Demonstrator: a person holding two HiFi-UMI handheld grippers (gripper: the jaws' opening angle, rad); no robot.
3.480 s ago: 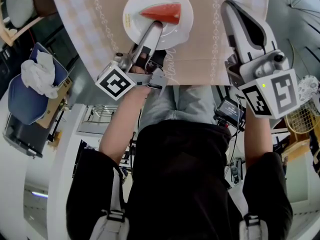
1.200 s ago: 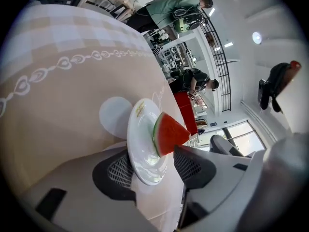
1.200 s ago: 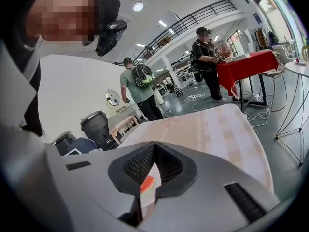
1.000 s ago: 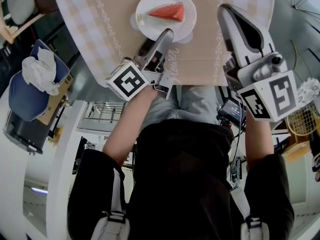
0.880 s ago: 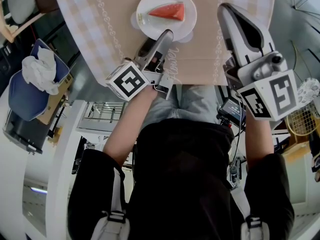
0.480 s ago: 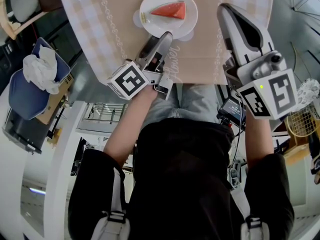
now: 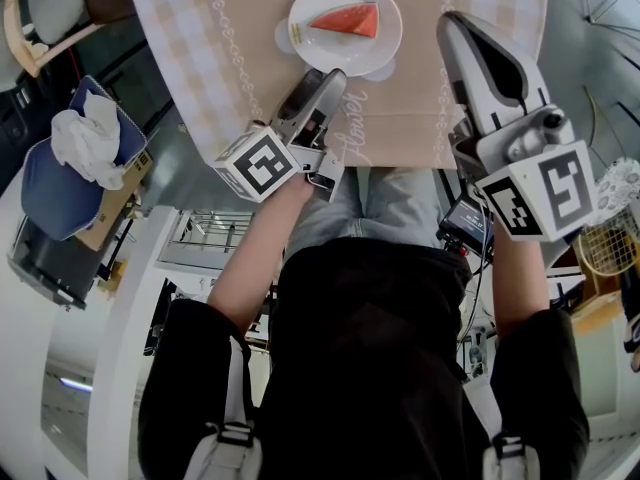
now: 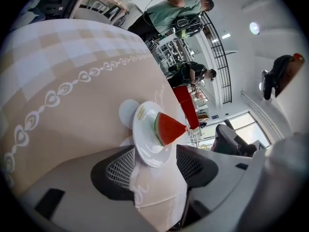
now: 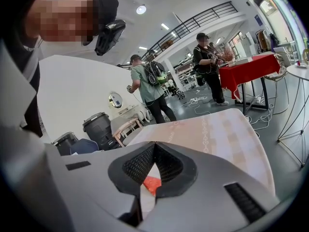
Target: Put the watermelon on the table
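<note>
The left gripper (image 7: 328, 76) has drawn back: earlier its tips reached over the plate (image 7: 345, 58) up to the watermelon (image 7: 348, 19), and now they sit at the plate's near rim. In the left gripper view its jaws are spread wide, with only that rim showing between them, not pinched. The slice lies on the white plate, red tip pointing away from the rind, and the plate rests on the table (image 7: 400, 118) with its beige checked cloth. The right gripper (image 7: 458, 23) hangs over the table's right side, well apart from the plate, jaws pressed together at the tips on nothing.
</note>
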